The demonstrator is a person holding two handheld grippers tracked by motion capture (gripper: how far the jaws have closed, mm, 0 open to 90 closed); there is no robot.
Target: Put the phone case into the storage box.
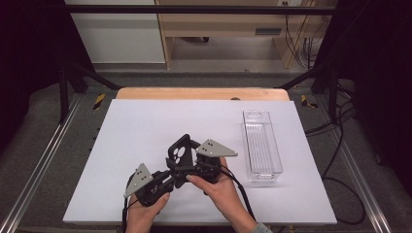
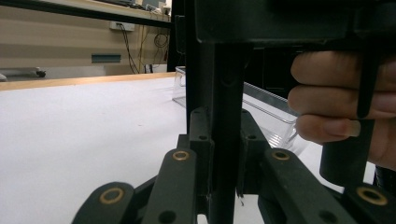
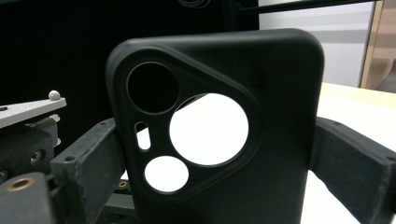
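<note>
1 white tabletop (image 1: 145, 131), wooden edge (image 1: 201, 93), grey floor (image 1: 43, 126)

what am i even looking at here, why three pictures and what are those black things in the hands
A person sits at a table covered in white and holds a hand-operated gripper in each hand. Each is a black tool with two jaws.

The wide picture comes from a fixed camera above, looking down. There you see the left gripper and the right gripper meeting over a black phone case. An empty clear plastic tray lies to the right.

The other two pictures come from small cameras riding on the grippers. The left gripper's camera looks along its jaws, which are clamped on the thin edge of the case. The right gripper's camera faces the back of the case, with its camera cut-outs; its jaws stand at either side, seemingly touching it.
</note>
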